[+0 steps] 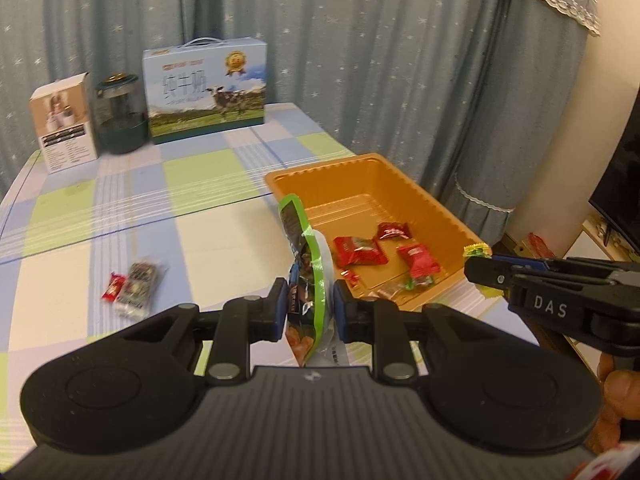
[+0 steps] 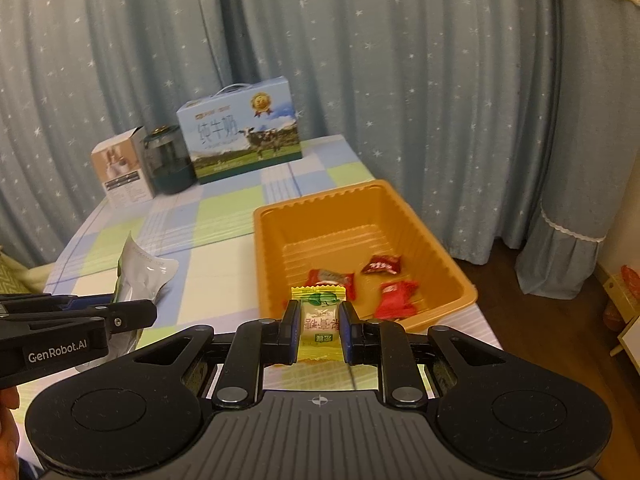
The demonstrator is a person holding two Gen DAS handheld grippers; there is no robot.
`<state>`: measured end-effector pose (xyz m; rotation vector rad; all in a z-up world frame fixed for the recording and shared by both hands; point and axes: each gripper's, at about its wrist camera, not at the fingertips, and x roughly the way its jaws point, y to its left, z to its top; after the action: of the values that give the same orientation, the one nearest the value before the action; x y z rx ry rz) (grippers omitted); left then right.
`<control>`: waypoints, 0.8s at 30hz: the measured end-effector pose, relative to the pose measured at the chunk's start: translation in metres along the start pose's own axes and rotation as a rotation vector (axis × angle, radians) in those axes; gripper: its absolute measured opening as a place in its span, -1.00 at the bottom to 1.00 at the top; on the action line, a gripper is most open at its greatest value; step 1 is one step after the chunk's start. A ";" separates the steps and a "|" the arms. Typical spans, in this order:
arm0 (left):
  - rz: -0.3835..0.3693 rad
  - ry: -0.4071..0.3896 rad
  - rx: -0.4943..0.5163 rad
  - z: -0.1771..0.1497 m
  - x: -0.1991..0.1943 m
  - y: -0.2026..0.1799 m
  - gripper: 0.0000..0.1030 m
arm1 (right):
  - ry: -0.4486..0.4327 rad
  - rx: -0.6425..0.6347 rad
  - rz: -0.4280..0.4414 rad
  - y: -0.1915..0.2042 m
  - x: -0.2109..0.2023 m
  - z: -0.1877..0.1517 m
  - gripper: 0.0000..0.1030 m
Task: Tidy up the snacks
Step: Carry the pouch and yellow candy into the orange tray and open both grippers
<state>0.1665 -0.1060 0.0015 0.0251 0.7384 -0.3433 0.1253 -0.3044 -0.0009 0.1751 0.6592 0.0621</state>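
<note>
Two hand-held grippers carry snacks above a checked tablecloth (image 1: 192,184). Nearest the lens, the left gripper (image 1: 309,309) is clamped on a green-edged snack pouch (image 1: 306,264), which stands upright between its blue pads. The right gripper (image 2: 319,325) pinches a yellow wrapped candy (image 2: 319,320) held flat between its fingers, just short of the tray's near wall. A person's fingers (image 1: 616,392) show at the right edge of the left wrist view. Just beyond both grippers an orange plastic tray (image 1: 400,168) sits at the table's right side, holding three red wrapped candies (image 1: 358,251) and some smaller sweets in its near corner. To the left on the cloth, well apart from the tray, a small red candy (image 1: 113,286) lies touching a clear-wrapped snack bar (image 1: 138,284). At the far edge stand a milk carton box (image 1: 206,88), a dark green jar (image 1: 120,118) and a small white box (image 1: 64,122), before a star-print curtain (image 1: 360,40).
</note>
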 end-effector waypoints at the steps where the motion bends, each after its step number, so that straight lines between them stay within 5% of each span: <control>1: -0.005 0.000 0.004 0.002 0.002 -0.003 -0.58 | 0.000 0.002 -0.002 -0.003 0.001 0.001 -0.61; 24: -0.075 0.048 0.039 0.041 0.090 -0.033 -0.58 | 0.037 0.002 -0.030 -0.048 0.065 0.033 -0.61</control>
<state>0.2446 -0.1699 -0.0246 0.0430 0.7816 -0.4301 0.1967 -0.3491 -0.0231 0.1668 0.6990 0.0362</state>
